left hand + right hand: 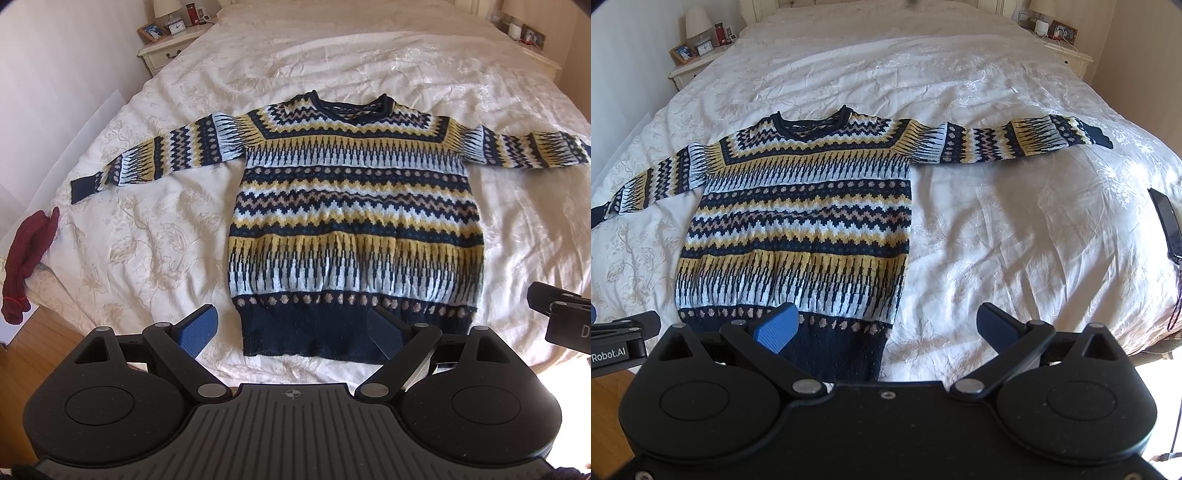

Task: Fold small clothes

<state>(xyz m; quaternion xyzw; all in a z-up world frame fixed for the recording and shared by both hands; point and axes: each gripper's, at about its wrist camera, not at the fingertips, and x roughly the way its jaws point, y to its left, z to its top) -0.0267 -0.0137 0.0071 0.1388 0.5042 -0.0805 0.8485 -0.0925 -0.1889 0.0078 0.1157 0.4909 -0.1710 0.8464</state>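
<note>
Claws first: the left claw (293,328) stands wide with nothing between its ribbed blue pads (197,328), poised above the near hem of the sweater (354,206). The right claw (886,326) is equally wide and empty, hanging over the sweater's near right corner and the bare quilt beside it.

The sweater lies face up and flat on the bed (1015,229), collar (349,107) toward the headboard, both sleeves stretched straight out to the sides. It is a thick Fair Isle knit in navy, mustard, pale blue and tan bands, with a plain navy ribbed hem (314,338) and cuffs. The quilt under it is cream, faintly shiny, stitched with leaf patterns and creased in soft ridges.

Risk, as I judge it: the knit is stretchy and heavy, so a pinch on one layer alone could drag the front away from the back and skew the fold. A pinch that goes too deep could catch the quilt and lift it along. The long sleeves may slump or twist if raised unevenly.

Farther out, a dark red knitted garment (26,266) hangs at the bed's left edge, and a dark phone-like object (1169,225) rests near the right edge.
</note>
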